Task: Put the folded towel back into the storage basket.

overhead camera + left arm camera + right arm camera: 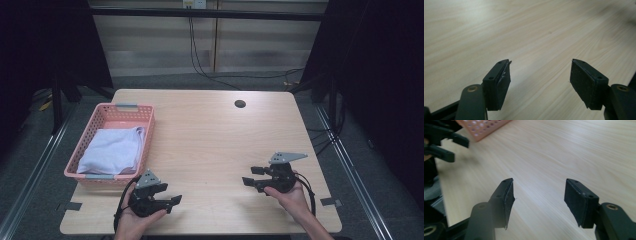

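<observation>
Wood table, dark room. Folded cloth is sat in the basket, just beyond the left gripper; right gripper well apart. Both held apart, empty.

Each hand carries a black two-jaw gripper. The left gripper, near the table's near-left corner, bears a grey three-cornered plate on top, and a black cable loops from its body down past the wrist. The right gripper, toward the near-right corner, has the same grey plate, longer and pointed, with a black cable curving beside the hand. Up close, each jaw ends in a flat rectangular black block faced with a rough, dark pad, with small screw holes along its top edge. Brass-coloured rivets sit in the black jaw arms. Both forearms are bare, no sleeves.
</observation>
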{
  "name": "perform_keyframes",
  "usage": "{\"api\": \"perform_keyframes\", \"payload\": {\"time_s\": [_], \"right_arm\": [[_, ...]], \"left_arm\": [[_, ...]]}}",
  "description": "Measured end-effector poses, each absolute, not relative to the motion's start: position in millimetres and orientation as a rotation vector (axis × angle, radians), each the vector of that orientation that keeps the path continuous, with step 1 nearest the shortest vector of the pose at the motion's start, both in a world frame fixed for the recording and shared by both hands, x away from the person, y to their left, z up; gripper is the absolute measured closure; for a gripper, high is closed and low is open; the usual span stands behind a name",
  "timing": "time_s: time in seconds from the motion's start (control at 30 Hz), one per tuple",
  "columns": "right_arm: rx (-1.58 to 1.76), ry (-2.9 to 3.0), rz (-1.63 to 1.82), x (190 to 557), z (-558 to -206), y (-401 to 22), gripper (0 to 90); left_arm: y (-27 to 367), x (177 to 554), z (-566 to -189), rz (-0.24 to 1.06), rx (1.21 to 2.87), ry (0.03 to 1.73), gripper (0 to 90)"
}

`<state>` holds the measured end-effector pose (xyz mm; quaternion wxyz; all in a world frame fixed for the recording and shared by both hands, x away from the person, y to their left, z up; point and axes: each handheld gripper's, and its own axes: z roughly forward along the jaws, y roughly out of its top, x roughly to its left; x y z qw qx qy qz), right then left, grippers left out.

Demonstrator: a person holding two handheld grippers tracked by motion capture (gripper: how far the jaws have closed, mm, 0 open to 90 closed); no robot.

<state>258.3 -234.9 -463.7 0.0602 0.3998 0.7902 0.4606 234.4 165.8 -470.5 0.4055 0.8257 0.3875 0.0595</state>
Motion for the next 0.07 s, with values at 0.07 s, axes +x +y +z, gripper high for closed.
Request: {"api": "perform_keyframes", "payload": {"time_s": [0.07], "right_arm": [[1.226, 2.394, 1.385, 258.7, -466.0, -237.1, 38.3]], "left_arm": [[166.7, 234.8, -471.2, 0.125, 2.074, 0.984, 32.2]]}}
